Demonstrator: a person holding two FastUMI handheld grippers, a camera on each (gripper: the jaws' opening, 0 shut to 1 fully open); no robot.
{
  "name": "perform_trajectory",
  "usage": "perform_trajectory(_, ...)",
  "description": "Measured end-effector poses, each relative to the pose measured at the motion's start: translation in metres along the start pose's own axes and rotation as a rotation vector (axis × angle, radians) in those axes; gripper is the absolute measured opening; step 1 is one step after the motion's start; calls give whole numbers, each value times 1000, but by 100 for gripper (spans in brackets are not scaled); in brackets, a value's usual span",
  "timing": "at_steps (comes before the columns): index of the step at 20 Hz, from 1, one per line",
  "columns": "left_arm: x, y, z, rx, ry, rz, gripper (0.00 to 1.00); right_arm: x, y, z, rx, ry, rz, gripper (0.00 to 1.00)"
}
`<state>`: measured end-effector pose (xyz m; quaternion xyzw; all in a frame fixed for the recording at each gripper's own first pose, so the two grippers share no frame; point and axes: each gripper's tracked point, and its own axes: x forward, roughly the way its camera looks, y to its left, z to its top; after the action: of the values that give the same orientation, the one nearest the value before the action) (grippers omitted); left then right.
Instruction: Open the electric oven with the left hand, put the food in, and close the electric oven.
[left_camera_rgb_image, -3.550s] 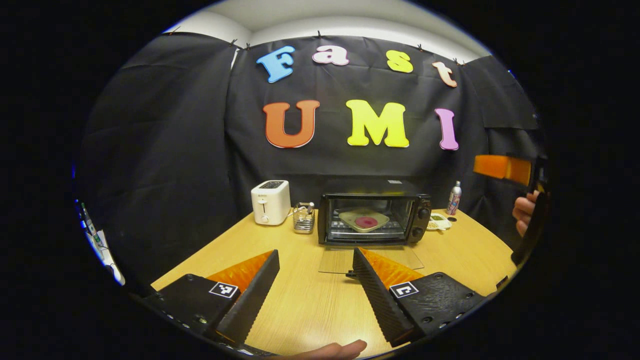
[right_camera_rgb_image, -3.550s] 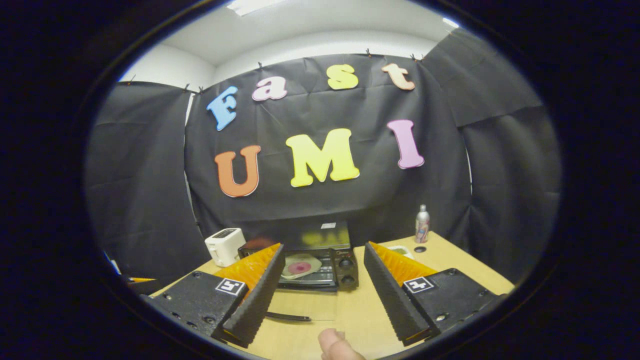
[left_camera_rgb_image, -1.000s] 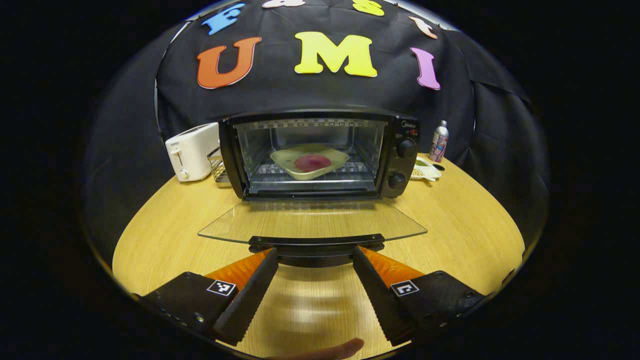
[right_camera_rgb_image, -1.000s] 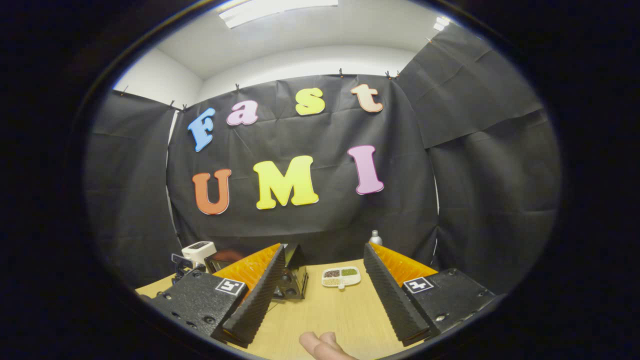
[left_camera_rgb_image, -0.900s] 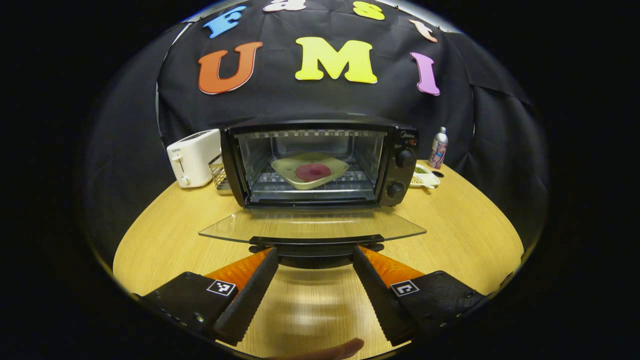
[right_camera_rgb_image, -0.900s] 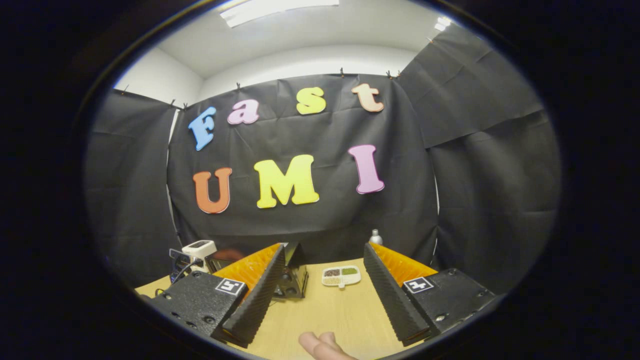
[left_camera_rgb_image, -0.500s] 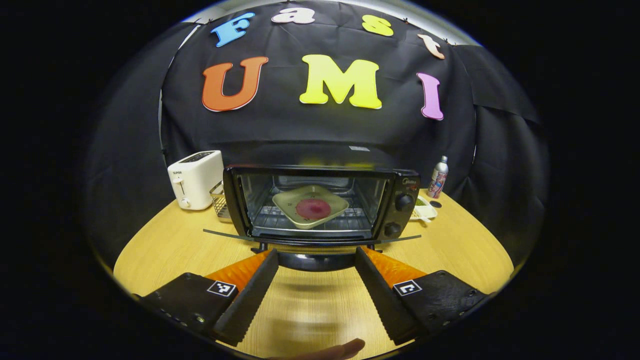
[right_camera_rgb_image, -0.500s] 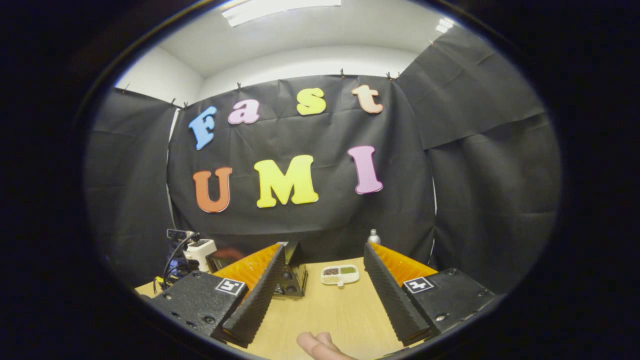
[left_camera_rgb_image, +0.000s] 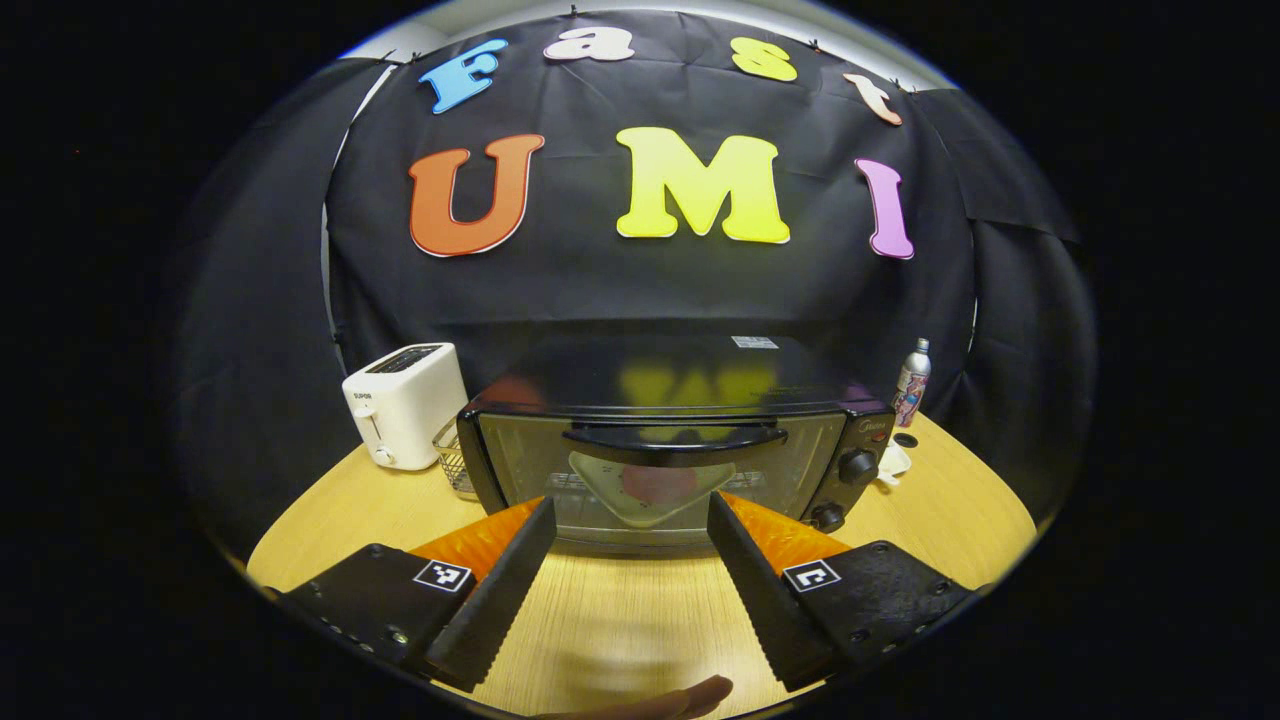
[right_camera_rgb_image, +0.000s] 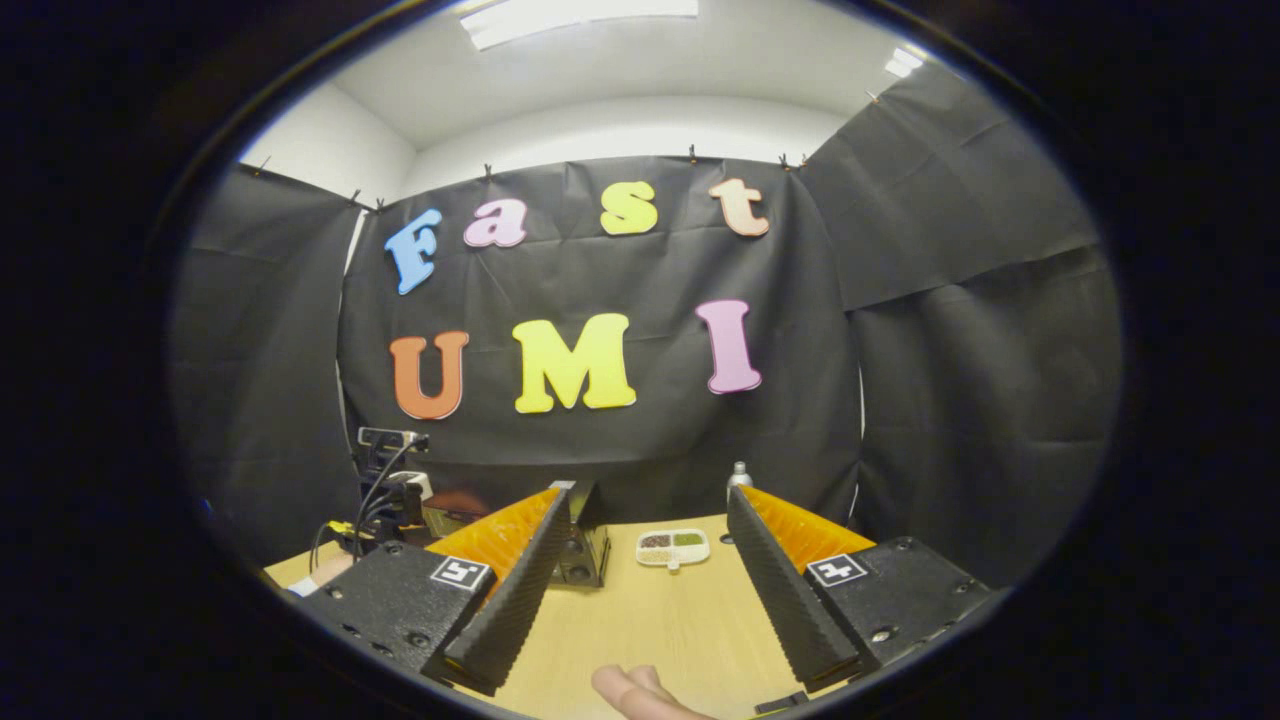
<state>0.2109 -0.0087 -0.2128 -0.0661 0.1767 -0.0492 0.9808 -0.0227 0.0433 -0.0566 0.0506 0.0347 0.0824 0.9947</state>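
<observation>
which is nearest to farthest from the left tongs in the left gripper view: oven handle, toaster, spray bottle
From the left tongs:
1. Oven handle, straight ahead, just above and beyond the fingertips on the closed door.
2. Toaster, back left beside the oven.
3. Spray bottle, far back right by the booth wall.

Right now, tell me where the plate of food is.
In the left gripper view, the plate of food sits on the rack inside the electric oven, behind its shut glass door, below the door handle and left of the two knobs.
</observation>
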Motion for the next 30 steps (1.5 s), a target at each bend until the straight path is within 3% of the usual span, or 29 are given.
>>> perform_trajectory(3,-33,-6,19,-36,-64,-20,97,-9,0,-3,1,16,-5,100)
perform_trajectory(4,-47,-2,26,-36,-87,-14,97,-13,1,-5,3,23,-3,95)
perform_trajectory(9,-115,7,50,-41,-153,15,97,-28,-1,-5,17,41,-13,95)
perform_trajectory(18,-246,11,103,-17,-330,34,96,-44,-4,9,42,-21,-53,95)
perform_trajectory(19,-261,12,105,-16,-345,44,96,-45,-3,7,41,-23,-55,100)
perform_trajectory(21,-287,11,109,-11,-376,57,96,-48,4,7,52,-23,-28,96)
perform_trajectory(24,-317,5,105,19,-429,58,96,-50,1,6,63,-26,-22,96)
perform_trajectory(30,-338,-11,94,48,-428,39,96,-50,-6,2,68,-21,-31,96)
